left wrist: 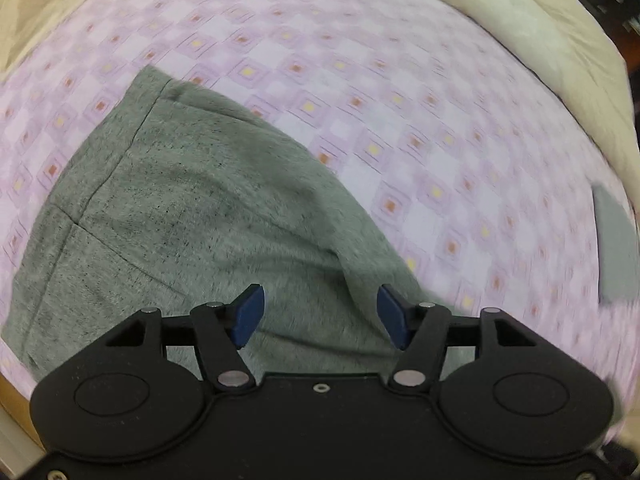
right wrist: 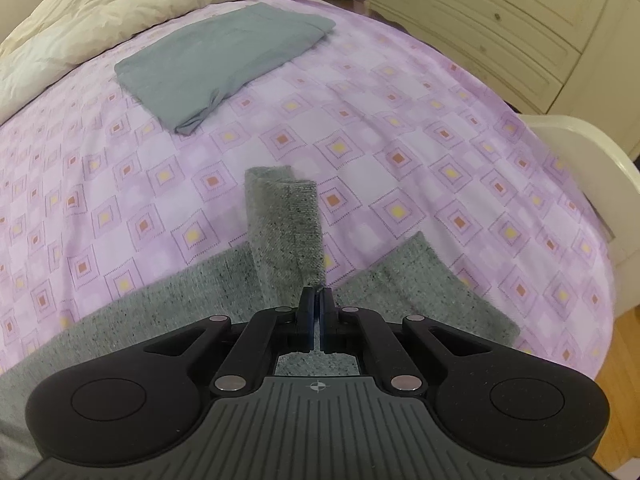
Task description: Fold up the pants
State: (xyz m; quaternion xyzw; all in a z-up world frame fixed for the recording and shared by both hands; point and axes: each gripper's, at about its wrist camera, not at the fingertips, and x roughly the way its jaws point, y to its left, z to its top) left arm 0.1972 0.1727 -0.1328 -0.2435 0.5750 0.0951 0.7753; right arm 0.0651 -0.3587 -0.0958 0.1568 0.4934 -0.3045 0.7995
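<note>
Grey knit pants (left wrist: 180,208) lie spread on a bed with a pink patterned sheet (left wrist: 360,60). My left gripper (left wrist: 320,304) hovers over the fabric, blue pads wide apart and nothing between them. In the right wrist view my right gripper (right wrist: 316,292) is shut on the edge of one pant leg (right wrist: 286,224), whose cuff end stands up and curls over ahead of the fingers. The other leg (right wrist: 420,280) lies flat to the right, and more of the pants runs off to the lower left.
A folded grey-blue garment (right wrist: 224,60) lies farther up the bed. A cream duvet (right wrist: 100,12) is bunched at the far left. A cream footboard (right wrist: 592,160) and a wardrobe (right wrist: 520,20) stand to the right. Wooden floor (right wrist: 624,360) shows beyond the bed edge.
</note>
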